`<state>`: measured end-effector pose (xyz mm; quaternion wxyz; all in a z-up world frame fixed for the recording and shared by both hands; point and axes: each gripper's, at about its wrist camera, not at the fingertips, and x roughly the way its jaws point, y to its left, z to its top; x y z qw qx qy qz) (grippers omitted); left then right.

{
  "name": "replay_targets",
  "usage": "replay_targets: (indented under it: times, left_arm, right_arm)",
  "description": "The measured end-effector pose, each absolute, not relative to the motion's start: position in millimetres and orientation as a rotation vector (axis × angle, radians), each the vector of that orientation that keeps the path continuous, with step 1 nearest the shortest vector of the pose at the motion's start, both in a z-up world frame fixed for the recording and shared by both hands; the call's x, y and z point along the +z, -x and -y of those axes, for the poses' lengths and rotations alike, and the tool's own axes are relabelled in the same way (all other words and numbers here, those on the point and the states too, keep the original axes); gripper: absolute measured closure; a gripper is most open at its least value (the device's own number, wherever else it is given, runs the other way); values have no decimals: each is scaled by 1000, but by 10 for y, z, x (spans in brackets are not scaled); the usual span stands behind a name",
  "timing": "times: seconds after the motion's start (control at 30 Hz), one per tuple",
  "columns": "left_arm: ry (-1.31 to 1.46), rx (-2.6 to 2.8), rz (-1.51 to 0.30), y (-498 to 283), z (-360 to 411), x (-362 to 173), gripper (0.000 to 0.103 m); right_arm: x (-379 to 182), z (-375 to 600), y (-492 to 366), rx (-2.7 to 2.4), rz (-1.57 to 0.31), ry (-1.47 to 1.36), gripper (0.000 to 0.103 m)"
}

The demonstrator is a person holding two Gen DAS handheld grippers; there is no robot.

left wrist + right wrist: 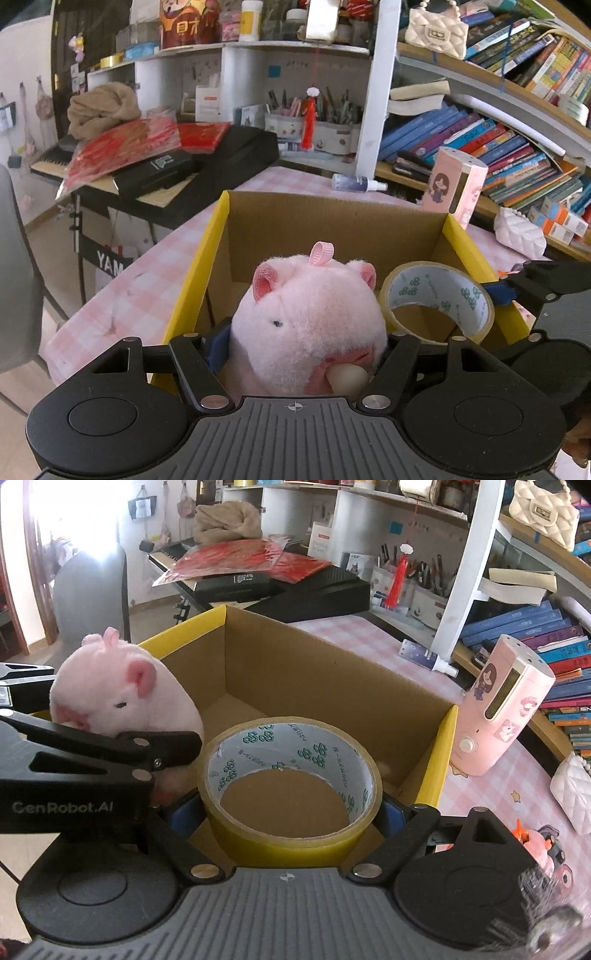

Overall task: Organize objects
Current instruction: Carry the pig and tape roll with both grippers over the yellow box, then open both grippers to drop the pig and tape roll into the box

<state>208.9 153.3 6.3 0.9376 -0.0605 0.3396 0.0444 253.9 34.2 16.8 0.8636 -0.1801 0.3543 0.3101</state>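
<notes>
Cardboard box (332,686), yellow-edged, is the landmark. Left hand-held gripper (299,354) clamps the pink plush pig (314,314) over its near end; right hand-held gripper (291,812) grips the tape roll (291,786) beside it, likely for dropping in.

Crowded bookshelf (498,147), white shelving (258,51), pink-checked table (140,288), bright daylight.

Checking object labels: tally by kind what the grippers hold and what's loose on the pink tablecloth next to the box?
Plush toys: 2, pink pig plush in the left gripper, small plush on the cloth
Tape rolls: 1, in the right gripper
Spray bottles: 1
Pink devices: 1
White quilted pouches: 1
Total: 6
</notes>
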Motion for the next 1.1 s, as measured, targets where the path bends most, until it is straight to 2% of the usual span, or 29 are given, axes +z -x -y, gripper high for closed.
replay_targets:
  times: [0.2, 0.27, 0.37, 0.73, 0.9, 1.1]
  left_arm:
    - [125, 86, -674, -2056, -1510, 80, 32]
    - [123, 75, -650, -2022, -1498, 126, 23]
    - [116, 71, -597, -1935, -1481, 214, 18]
    - [161, 85, -489, -1528, -1576, 487, 16]
    - [179, 99, -442, -1271, -1654, 546, 11]
    - [182, 90, -445, -969, -1744, 509, 11]
  right_arm:
    - [164, -364, -2555, 672, -758, 387, 11]
    - [169, -357, -2541, 663, -736, 387, 9]
    - [192, -330, -2510, 632, -709, 365, 3]
    - [455, -232, -2196, 572, -618, 261, 3]
    - [608, -163, -1915, 514, -546, 234, 3]
    - [654, -75, -1539, 431, -506, 201, 3]
